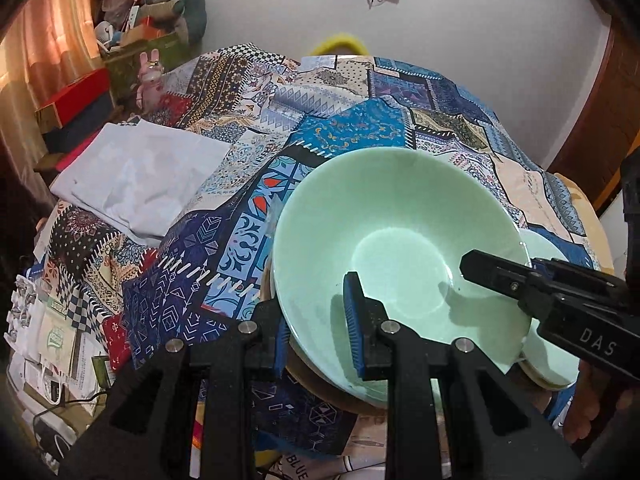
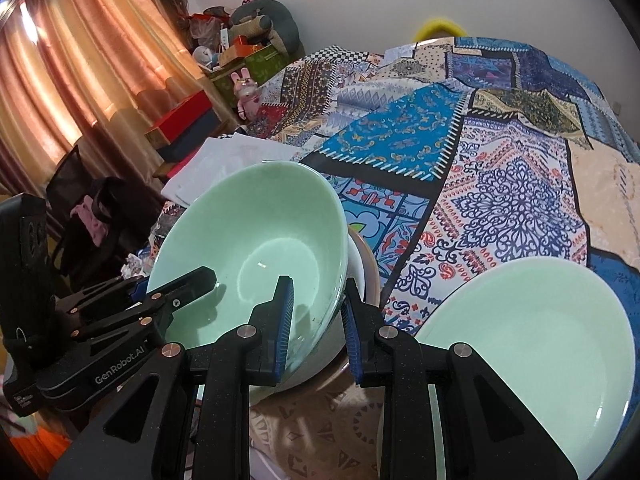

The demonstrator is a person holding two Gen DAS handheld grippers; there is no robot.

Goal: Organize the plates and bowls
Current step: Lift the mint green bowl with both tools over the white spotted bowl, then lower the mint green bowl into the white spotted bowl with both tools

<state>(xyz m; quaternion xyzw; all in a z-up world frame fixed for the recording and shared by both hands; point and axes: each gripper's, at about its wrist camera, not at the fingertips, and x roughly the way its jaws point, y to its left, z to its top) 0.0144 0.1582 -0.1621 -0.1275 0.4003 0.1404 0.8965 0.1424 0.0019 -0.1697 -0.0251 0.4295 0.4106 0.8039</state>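
A pale green bowl (image 1: 400,216) (image 2: 256,216) sits tilted on a white bowl (image 2: 357,268) and a tan plate (image 1: 320,386). My left gripper (image 1: 316,304) straddles its near-left rim, one finger inside and one outside, shut on the wall. My right gripper (image 2: 318,284) grips the opposite rim the same way. Each gripper shows in the other's view: the right gripper (image 1: 480,268) reaches in from the right, the left gripper (image 2: 196,280) from the left. A second green plate (image 2: 532,332) (image 1: 556,364) lies just to the right.
A patchwork cloth (image 1: 360,128) covers the surface and rises into folds beyond the bowls. A folded white cloth (image 1: 136,176) lies at the left. Boxes, a pink rabbit figure (image 1: 150,80) and curtains crowd the far left. Papers lie low at the left.
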